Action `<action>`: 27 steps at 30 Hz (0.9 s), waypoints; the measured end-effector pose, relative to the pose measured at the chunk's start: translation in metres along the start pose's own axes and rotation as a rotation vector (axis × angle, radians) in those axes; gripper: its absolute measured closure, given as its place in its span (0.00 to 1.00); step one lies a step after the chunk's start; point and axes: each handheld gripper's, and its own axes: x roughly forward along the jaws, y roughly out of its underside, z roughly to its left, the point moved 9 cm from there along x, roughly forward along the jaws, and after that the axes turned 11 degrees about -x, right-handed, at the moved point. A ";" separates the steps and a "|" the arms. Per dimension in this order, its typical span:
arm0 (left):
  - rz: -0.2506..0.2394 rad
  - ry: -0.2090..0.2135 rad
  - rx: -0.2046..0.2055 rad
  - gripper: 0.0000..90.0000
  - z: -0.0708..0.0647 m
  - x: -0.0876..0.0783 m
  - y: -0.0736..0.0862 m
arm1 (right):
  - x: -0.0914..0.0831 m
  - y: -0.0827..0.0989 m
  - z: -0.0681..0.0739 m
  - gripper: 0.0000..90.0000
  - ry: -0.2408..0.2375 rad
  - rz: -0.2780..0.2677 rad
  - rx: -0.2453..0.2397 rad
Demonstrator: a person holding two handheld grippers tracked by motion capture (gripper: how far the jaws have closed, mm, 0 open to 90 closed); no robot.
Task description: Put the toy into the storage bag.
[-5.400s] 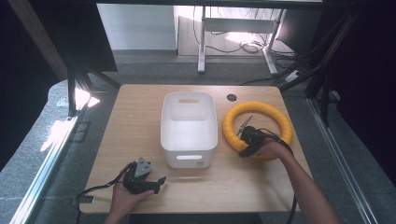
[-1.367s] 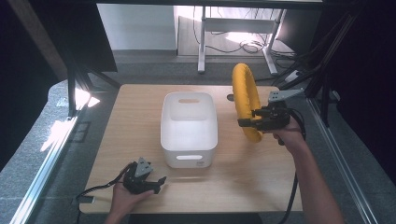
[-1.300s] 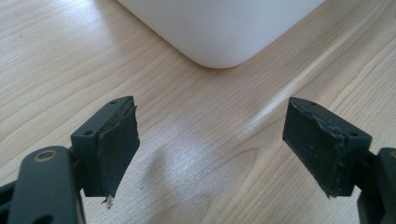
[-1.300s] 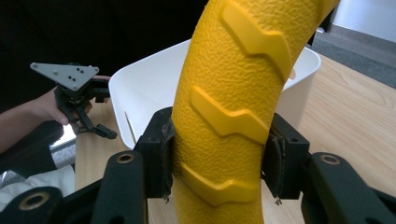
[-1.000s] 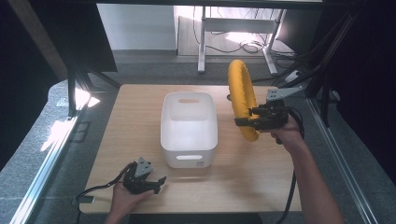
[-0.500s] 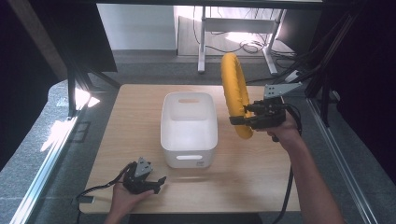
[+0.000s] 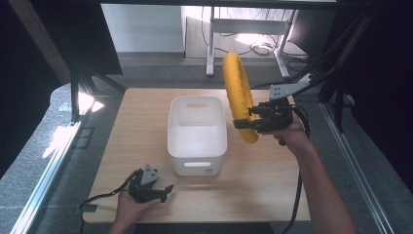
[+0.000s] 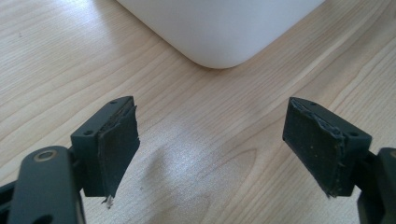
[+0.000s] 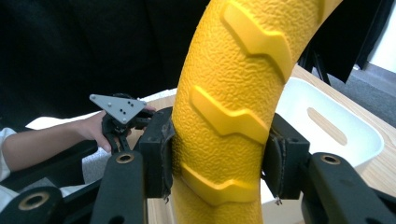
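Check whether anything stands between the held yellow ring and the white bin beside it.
Nothing visible does. The right tongs grip the yellow ring upright in the air beside the white bin, whose open top shows nothing inside. The left tongs rest open near the table's front.

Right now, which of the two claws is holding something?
The right claw: its jaws clamp the yellow ring upright. The left claw is open and holds nothing.

We now see the yellow ring off the tabletop, upright in the right gripper, higher and further left in the frame, its edge nearing the white bin.
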 end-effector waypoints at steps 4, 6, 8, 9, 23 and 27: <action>0.000 0.001 0.000 0.21 0.000 0.000 0.000 | 0.002 -0.009 0.002 0.56 -0.011 -0.010 -0.010; 0.001 0.002 -0.001 0.21 0.000 0.000 0.000 | 0.002 -0.014 0.004 0.56 -0.016 -0.011 -0.017; 0.000 0.002 -0.001 0.21 0.000 0.000 0.000 | 0.003 -0.019 0.006 0.56 -0.025 -0.013 -0.022; 0.000 0.001 -0.001 0.21 0.000 0.000 0.000 | 0.004 -0.022 0.007 0.56 -0.031 -0.014 -0.026; 0.001 0.002 0.000 0.21 0.000 0.000 0.000 | 0.014 -0.034 0.010 0.56 -0.071 -0.041 -0.027; 0.000 0.003 -0.001 0.21 0.000 0.000 0.000 | 0.016 -0.039 0.012 0.56 -0.083 -0.045 -0.034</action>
